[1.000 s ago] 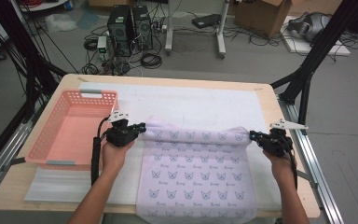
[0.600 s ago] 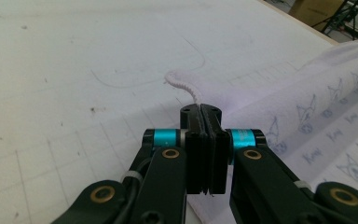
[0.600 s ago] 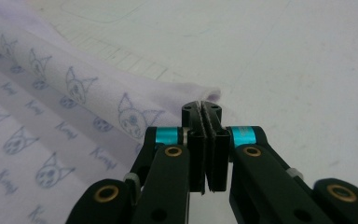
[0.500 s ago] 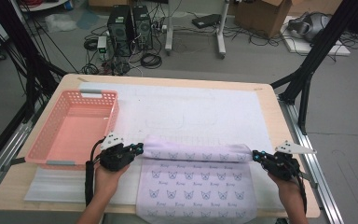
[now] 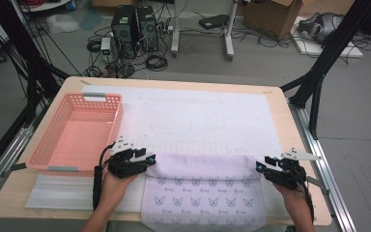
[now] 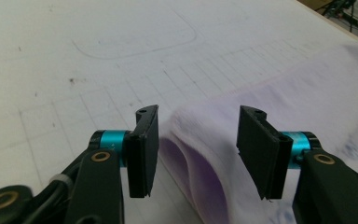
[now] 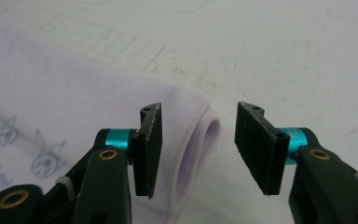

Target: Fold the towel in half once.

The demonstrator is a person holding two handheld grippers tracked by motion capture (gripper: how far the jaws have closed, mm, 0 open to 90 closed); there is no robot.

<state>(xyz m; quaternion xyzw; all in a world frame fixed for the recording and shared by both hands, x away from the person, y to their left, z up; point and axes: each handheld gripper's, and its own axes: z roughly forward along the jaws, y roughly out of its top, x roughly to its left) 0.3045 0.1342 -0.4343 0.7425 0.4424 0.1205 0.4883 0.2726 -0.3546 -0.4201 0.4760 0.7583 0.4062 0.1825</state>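
The lilac cloth lies at the six o'clock edge of the worktop, its far part folded back toward the person. The left gripper and right gripper have just opened; each now stands apart around an end of the fold, pads clear of it. The risk, I judge: the loose fold springs open, or a rising pad snags a layer and skews the edge. The cloth's near hem is cut off by the frame. The pink basket sits at nine o'clock.

Overhead forward-down; two close views sharing cloth.
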